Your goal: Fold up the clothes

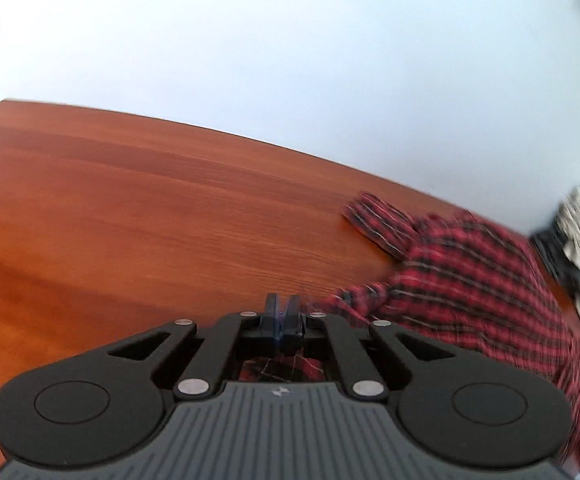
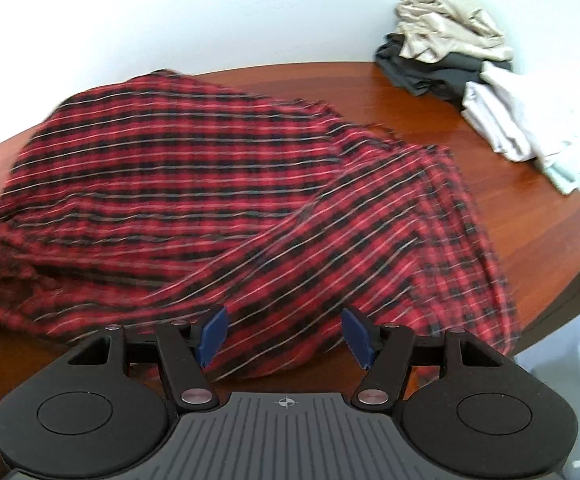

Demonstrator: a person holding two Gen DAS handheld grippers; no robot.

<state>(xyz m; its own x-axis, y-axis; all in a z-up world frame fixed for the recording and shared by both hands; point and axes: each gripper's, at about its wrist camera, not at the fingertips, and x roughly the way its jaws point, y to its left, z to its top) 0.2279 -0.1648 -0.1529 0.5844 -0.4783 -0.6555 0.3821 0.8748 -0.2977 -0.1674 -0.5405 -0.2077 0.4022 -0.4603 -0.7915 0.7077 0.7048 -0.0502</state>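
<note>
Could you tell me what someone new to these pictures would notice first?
The red and black plaid shirt catches the eye first, lying rumpled across the reddish wooden table. Next, the pile of beige, dark grey and white clothes at the table's far right corner. The right gripper hangs open over the shirt's near edge.

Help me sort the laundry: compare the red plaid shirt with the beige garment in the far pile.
The red plaid shirt is checked red and black; the beige garment is plain. The shirt lies spread across the table alone; the beige garment sits crumpled on top of a dark garment. Neither is folded.
</note>
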